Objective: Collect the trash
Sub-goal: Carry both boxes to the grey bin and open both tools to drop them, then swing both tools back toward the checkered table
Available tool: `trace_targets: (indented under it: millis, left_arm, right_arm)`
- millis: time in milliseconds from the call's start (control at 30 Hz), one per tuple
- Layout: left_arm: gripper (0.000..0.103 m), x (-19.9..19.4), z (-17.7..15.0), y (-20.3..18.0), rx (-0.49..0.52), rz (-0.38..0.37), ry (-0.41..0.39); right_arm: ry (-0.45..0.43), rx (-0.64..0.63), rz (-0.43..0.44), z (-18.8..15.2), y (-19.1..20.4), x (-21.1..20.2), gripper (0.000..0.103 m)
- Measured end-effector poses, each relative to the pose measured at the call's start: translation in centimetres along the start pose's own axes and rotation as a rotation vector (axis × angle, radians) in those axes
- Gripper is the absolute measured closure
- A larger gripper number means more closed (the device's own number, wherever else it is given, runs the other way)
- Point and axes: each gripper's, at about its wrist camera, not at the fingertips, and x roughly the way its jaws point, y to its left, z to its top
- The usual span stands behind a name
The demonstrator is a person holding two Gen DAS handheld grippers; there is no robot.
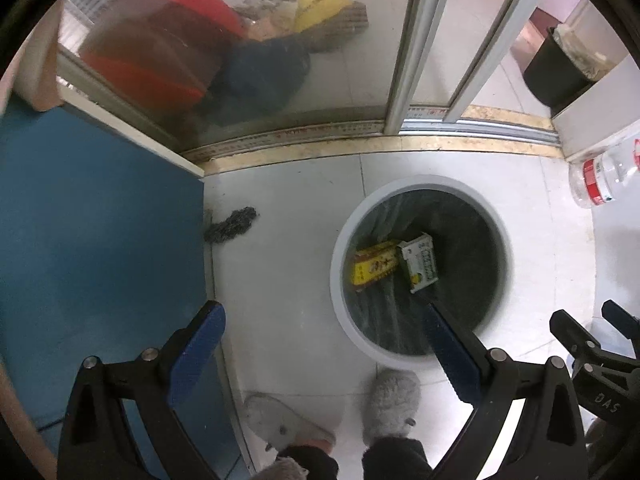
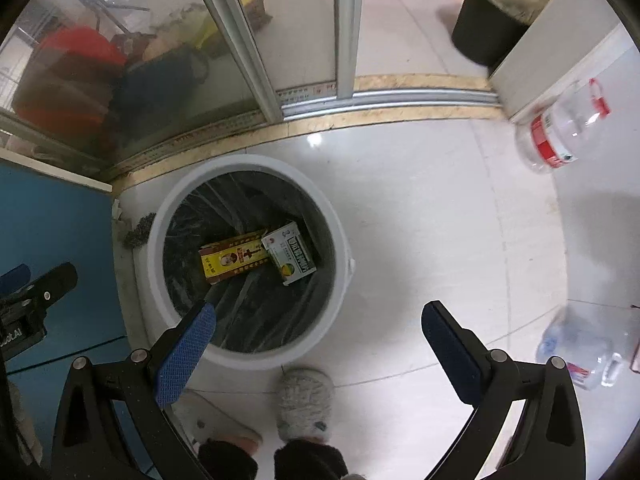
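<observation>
A pale tiled floor point(image 2: 420, 208) fills most of both views, bounded ahead of the fingers by a sliding glass door point(image 2: 168, 60) on a metal track, with blurred red, blue and yellow bundles behind the glass. A blue panel point(image 1: 100, 220) stands off the left finger of the left gripper point(image 1: 320, 344), whose jaws are spread wide and hold nothing. The white trash bin point(image 2: 160, 240), lined with a dark bag, sits on the floor ahead: in the left wrist view its rim lies under the right finger tip, and in the right wrist view it lies under the left finger tip of the right gripper point(image 2: 318, 328), which is likewise wide open and empty. A black bin point(image 2: 484, 28) stands far ahead and to the right, beyond the door track. A clear bottle with a red label point(image 2: 560, 128) lies on the floor ahead and right of the right gripper's right finger, and a second clear bottle point(image 2: 580, 348) lies just beside that finger. Two grey slippers point(image 1: 390, 404) show between the fingers at the bottom edge. Inside the bin lie a yellow box point(image 2: 234, 258) and, touching it on the right, a white and green box point(image 2: 292, 256). A small dark clump point(image 1: 232, 224) rests on the floor between the blue panel and the bin.
</observation>
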Motion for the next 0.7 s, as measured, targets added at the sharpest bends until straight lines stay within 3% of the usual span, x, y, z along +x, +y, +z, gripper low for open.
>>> trace_targets:
  millis: [300, 700]
  left_arm:
    - [0.002, -11.7, -1.6, -0.2, -0.021, -0.033, -0.048]
    - [0.002, -29.6, -5.3, 0.0, -0.044, -0.106, -0.107]
  right_arm:
    - [-0.048, 0.027, -0.003, -2.3, -0.6, -12.5, 0.000]
    - [-0.150, 0.023, 0.019, -6.4, -1.5, -34.8, 0.000]
